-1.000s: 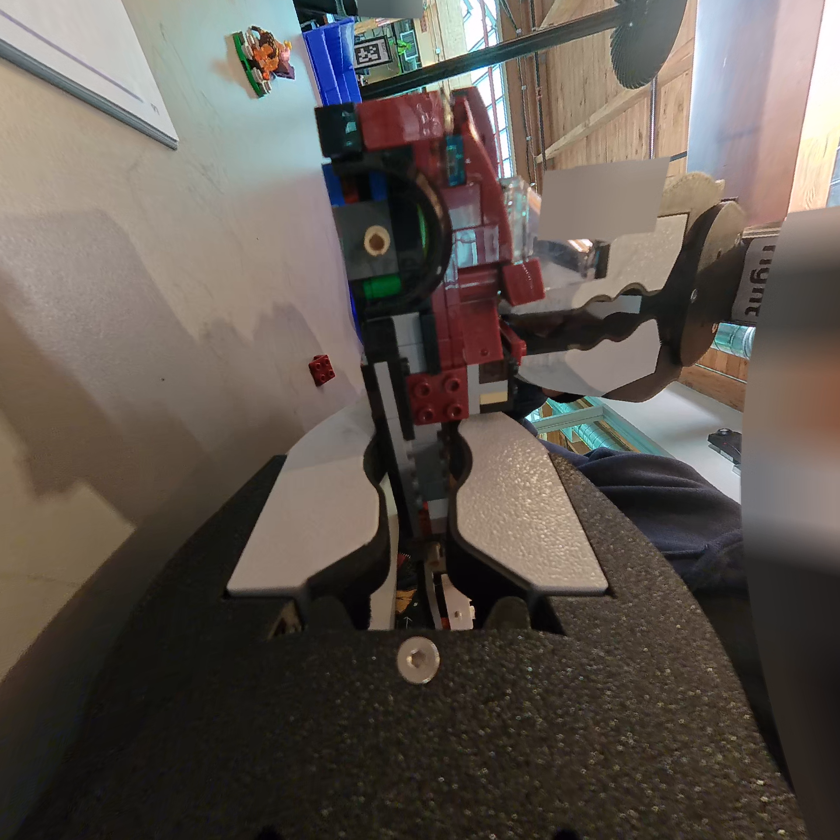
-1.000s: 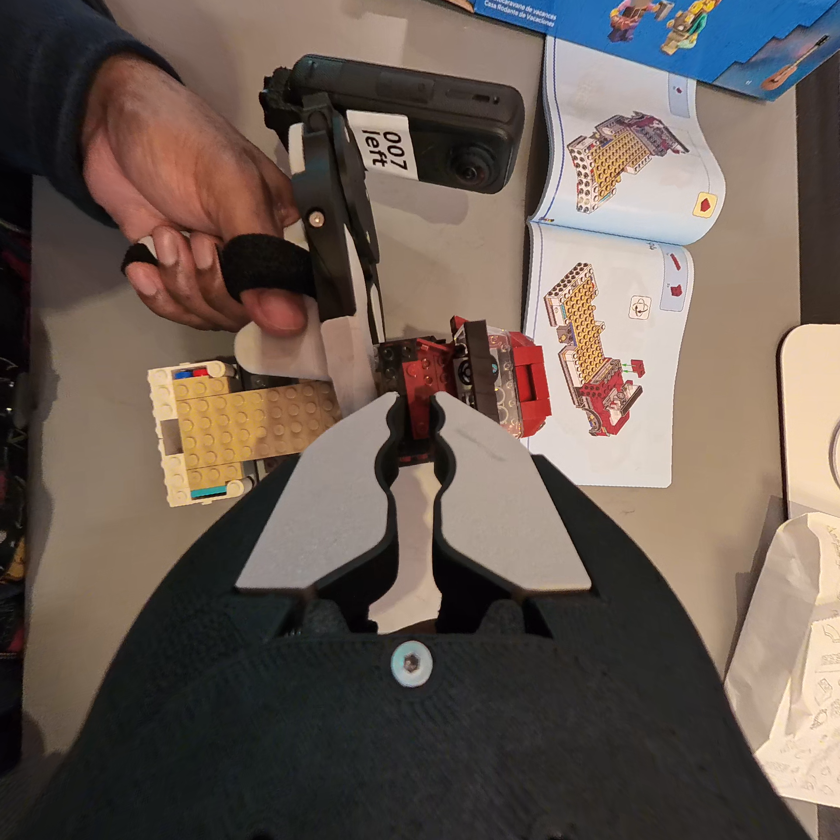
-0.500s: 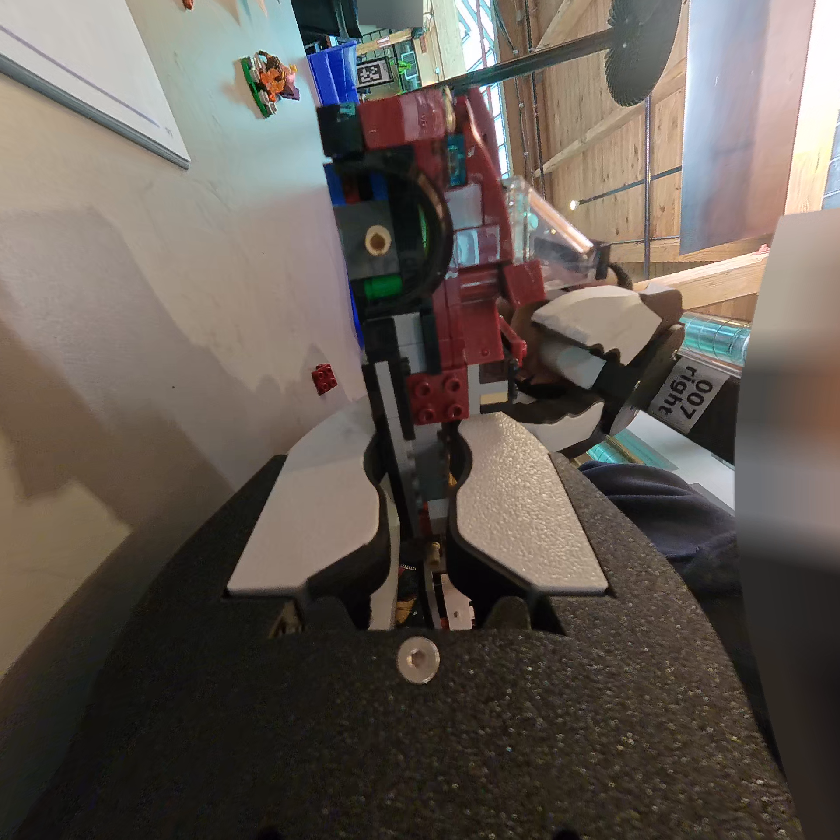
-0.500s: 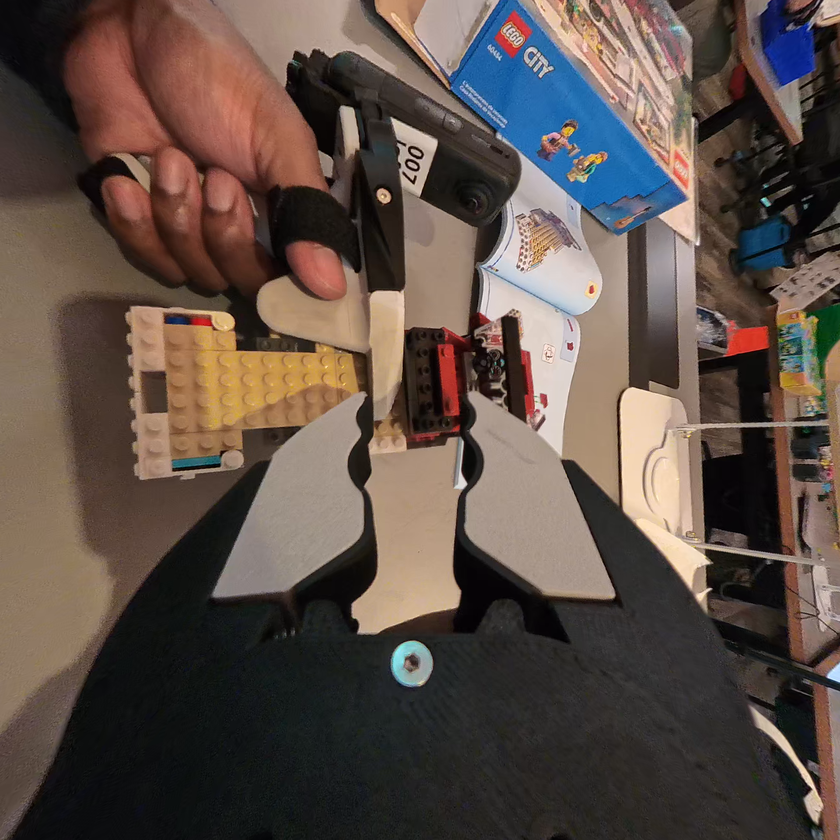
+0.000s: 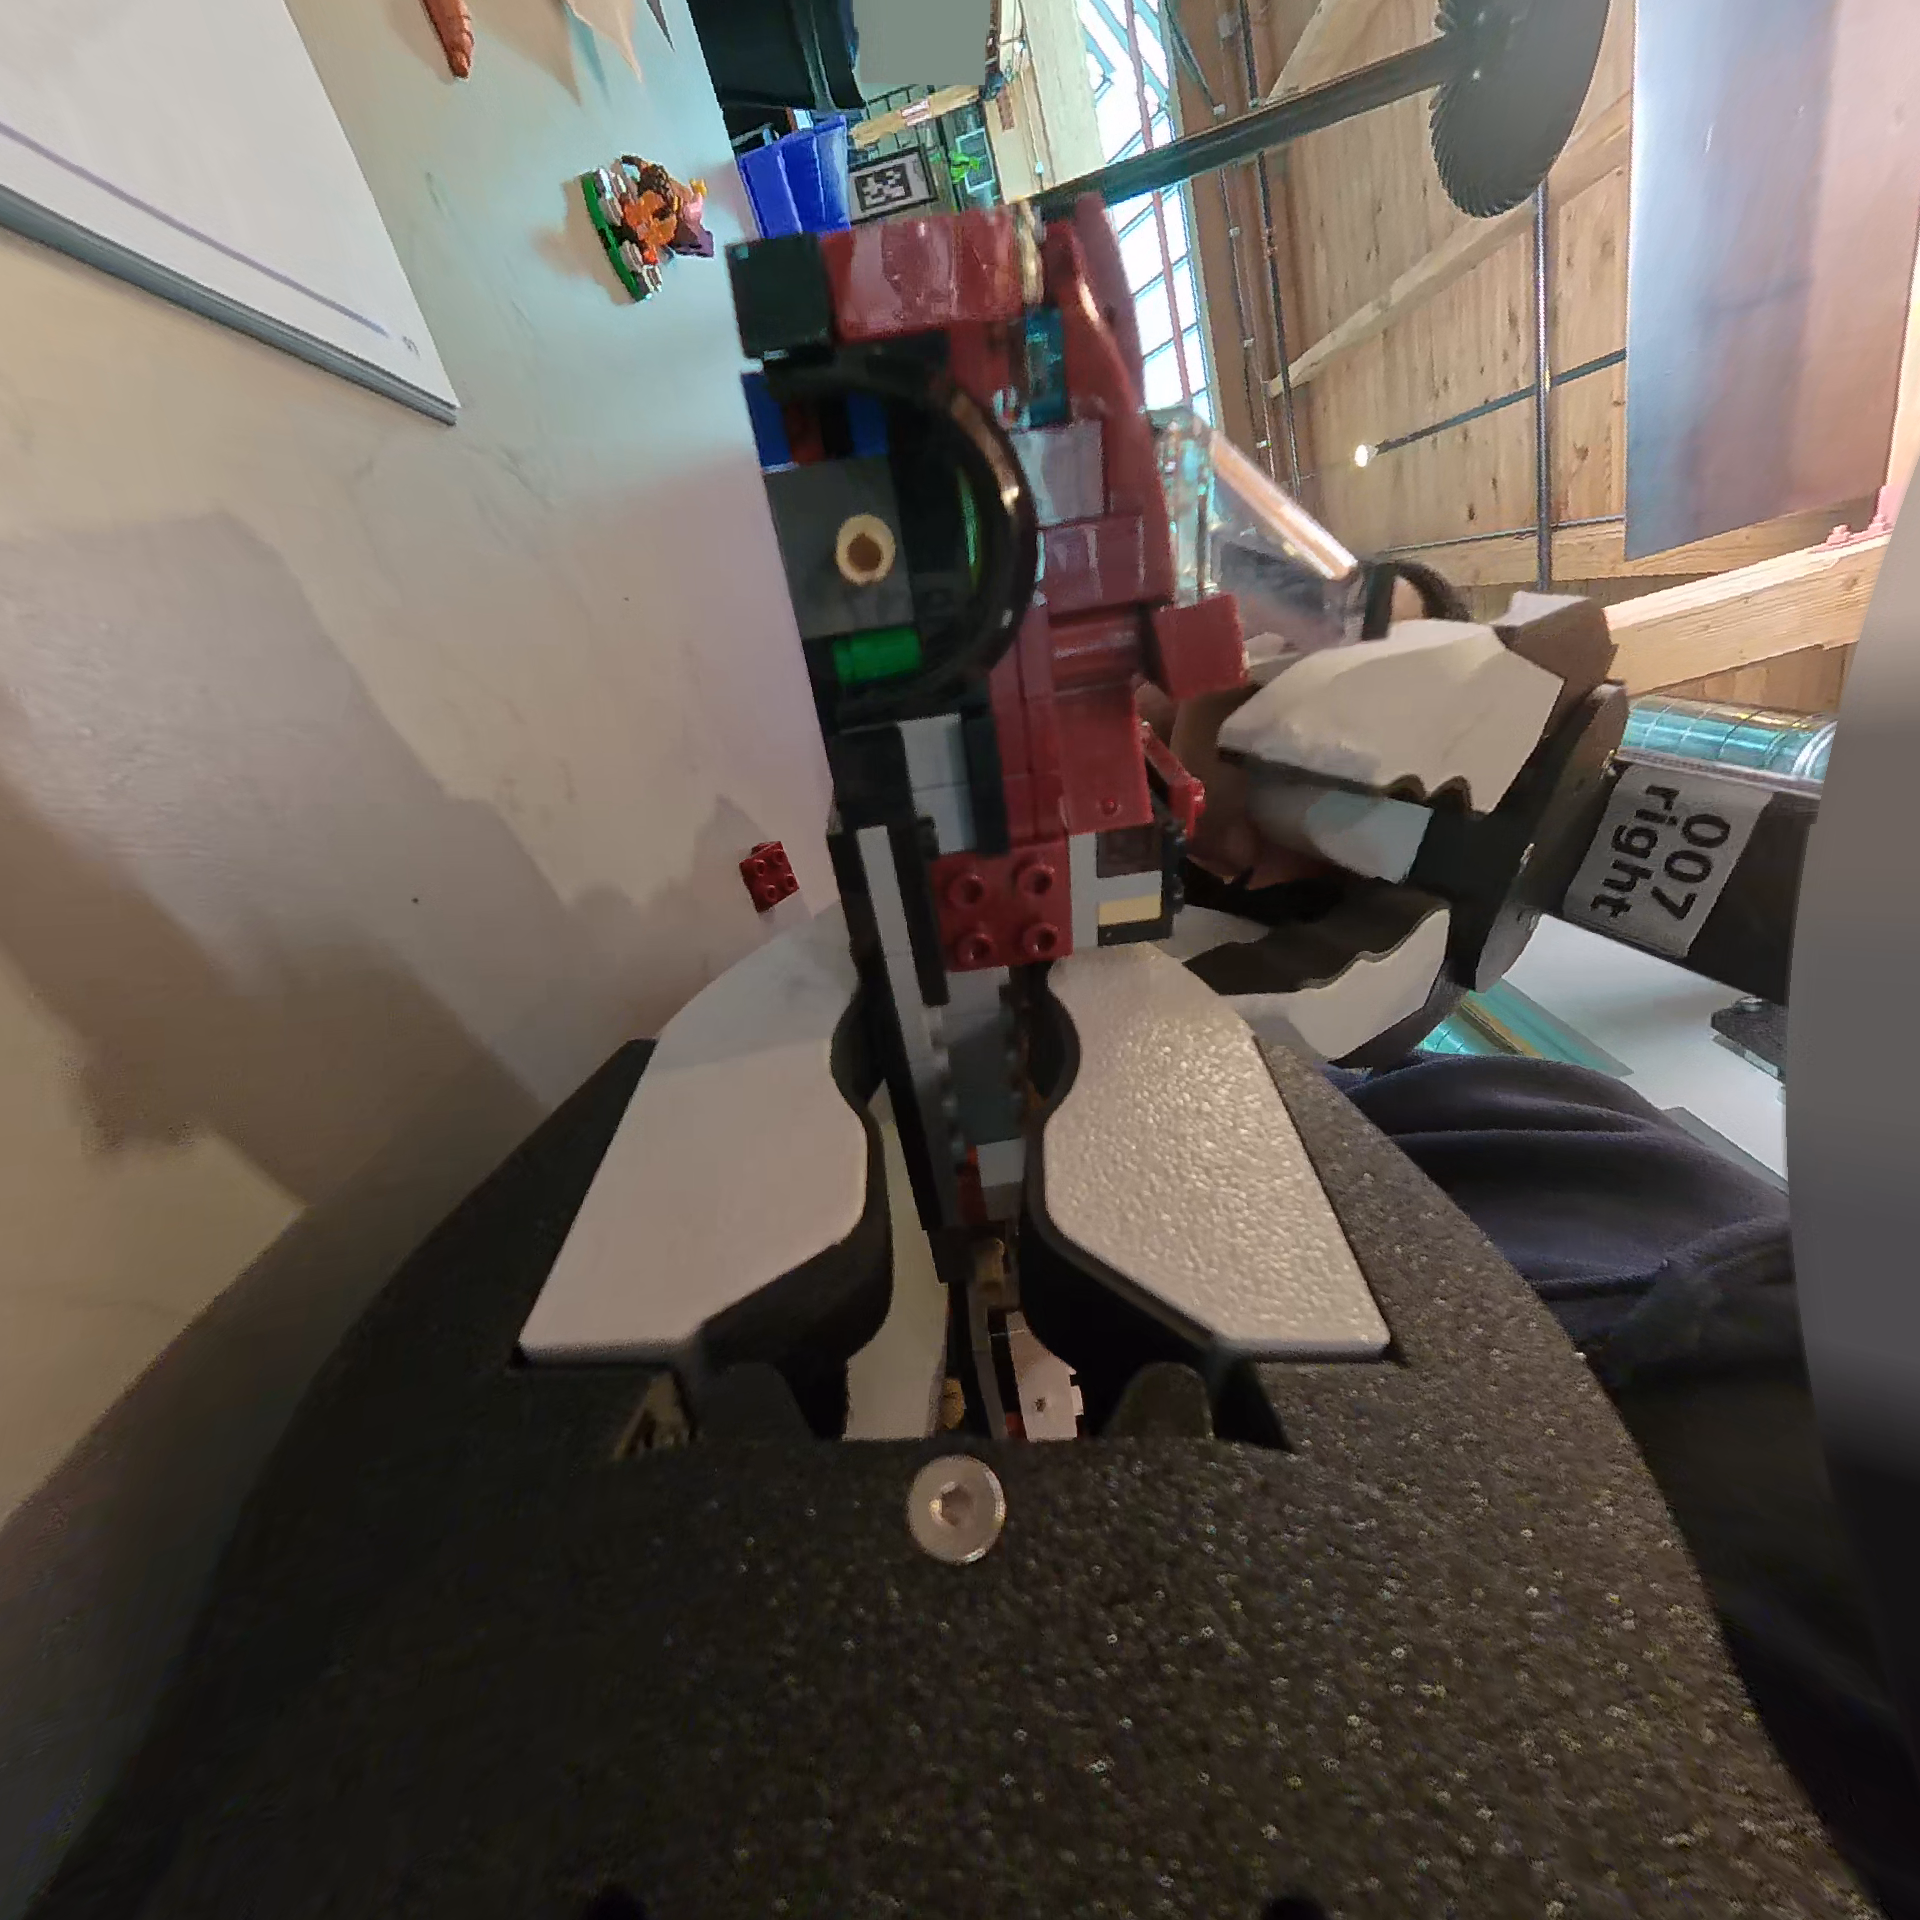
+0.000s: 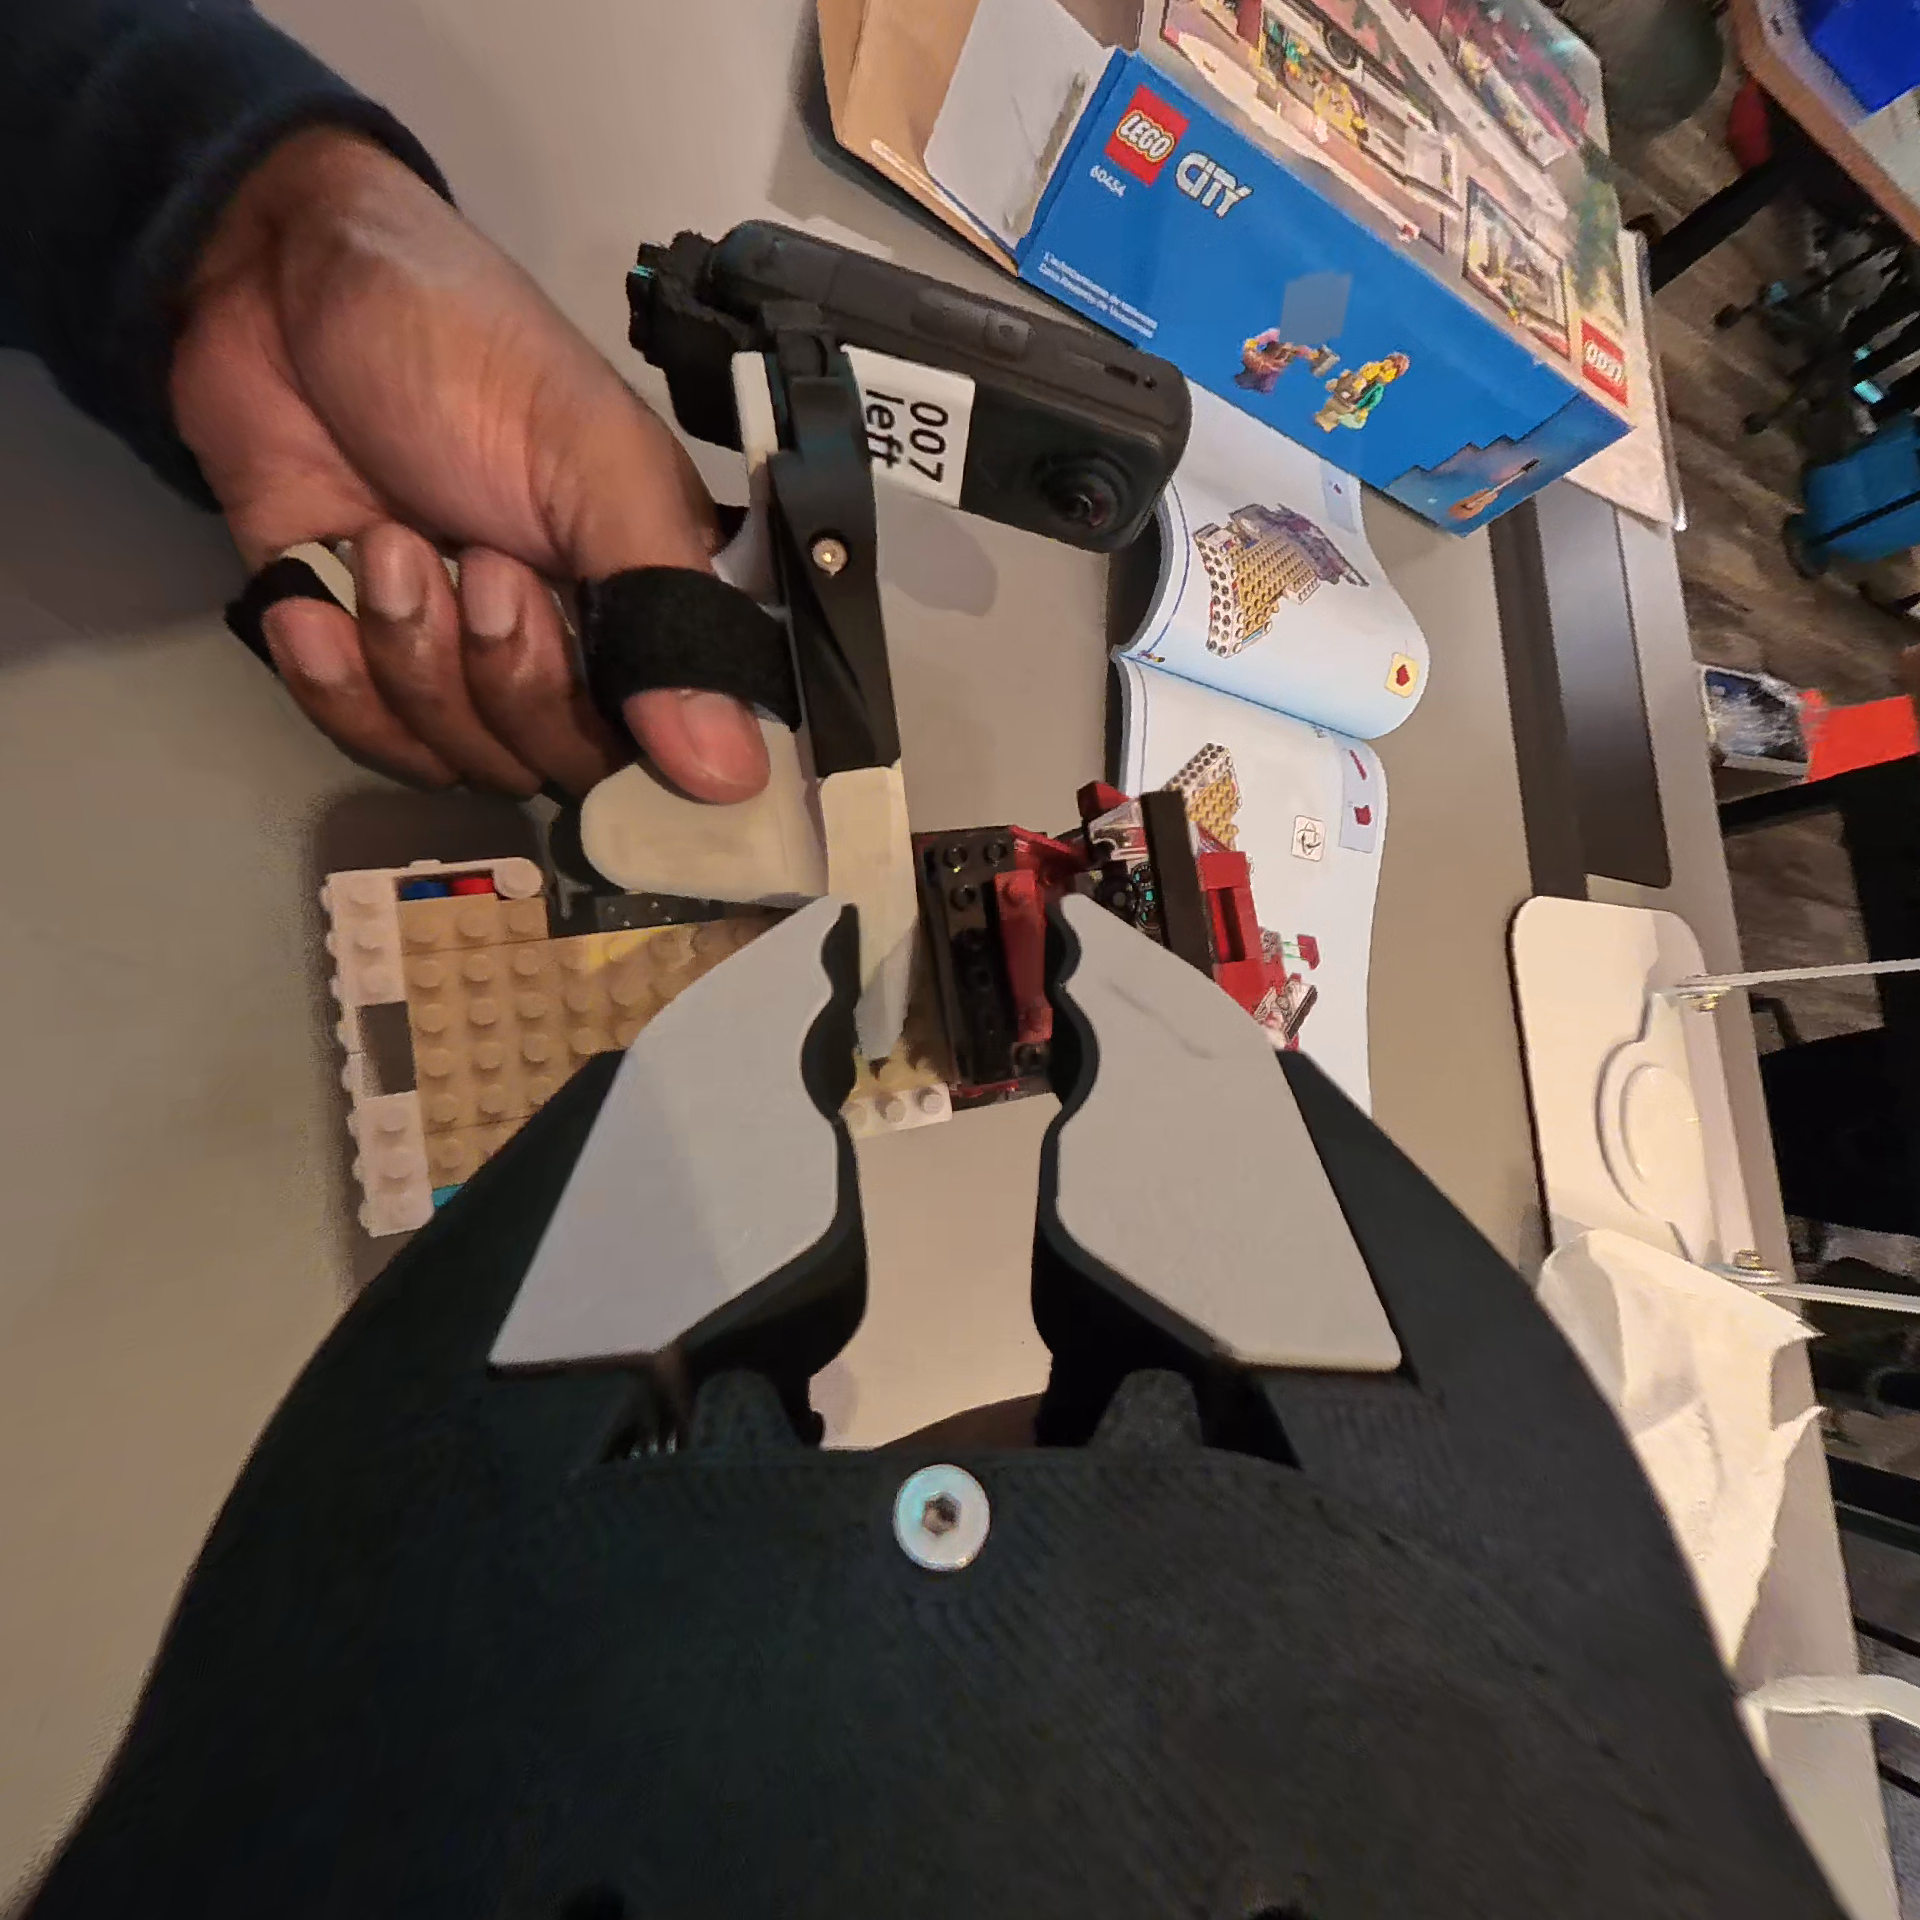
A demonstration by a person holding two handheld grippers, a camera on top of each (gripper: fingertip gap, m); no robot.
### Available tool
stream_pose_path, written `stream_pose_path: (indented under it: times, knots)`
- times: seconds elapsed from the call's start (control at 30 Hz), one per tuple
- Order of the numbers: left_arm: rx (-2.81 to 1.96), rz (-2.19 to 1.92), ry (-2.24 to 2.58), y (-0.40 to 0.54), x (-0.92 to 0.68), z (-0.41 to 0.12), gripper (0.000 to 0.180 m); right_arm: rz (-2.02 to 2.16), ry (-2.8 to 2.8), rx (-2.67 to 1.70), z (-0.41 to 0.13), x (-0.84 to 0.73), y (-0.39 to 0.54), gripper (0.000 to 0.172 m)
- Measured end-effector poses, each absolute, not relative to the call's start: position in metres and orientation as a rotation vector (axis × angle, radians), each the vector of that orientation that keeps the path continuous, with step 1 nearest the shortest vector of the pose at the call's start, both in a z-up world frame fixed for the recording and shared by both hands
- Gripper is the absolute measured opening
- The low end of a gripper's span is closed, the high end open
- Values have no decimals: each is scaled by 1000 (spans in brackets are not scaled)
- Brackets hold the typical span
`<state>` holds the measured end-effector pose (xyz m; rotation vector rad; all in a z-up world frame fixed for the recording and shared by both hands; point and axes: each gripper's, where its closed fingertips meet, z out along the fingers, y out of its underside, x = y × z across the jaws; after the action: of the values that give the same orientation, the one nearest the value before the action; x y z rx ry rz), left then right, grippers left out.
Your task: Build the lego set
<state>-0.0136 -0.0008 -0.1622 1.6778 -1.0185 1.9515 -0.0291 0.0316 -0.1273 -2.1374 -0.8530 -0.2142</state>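
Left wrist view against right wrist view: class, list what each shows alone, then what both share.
Only the left wrist view: a loose dark red brick on the table, a small figure on a green base, and wooden walls. Only the right wrist view: the blue box, the open instruction booklet, the tan studded plate, and the hand on the left tongs. Both: the red and black brick model, clamped in the left tongs, with the right tongs straddling its end.

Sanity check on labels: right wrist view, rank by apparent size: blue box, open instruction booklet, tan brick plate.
1. blue box, largest, though partly cut off at the top edge.
2. open instruction booklet and tan brick plate: look alike, and the plate is partly hidden, so unranked.
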Motion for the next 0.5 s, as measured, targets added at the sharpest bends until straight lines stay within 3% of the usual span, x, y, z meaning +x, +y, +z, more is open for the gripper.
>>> stream_pose_path:
  times: [0.27, 0.5]
  knots:
    - [1683, 1966, -1018, 1, -13, -161, 23, -165, -865, -2160, -131, -33, 27, 49]
    - [1678, 1969, -1031, 1, -13, -161, 23, -168, -888, -2175, -136, -36, 25, 51]
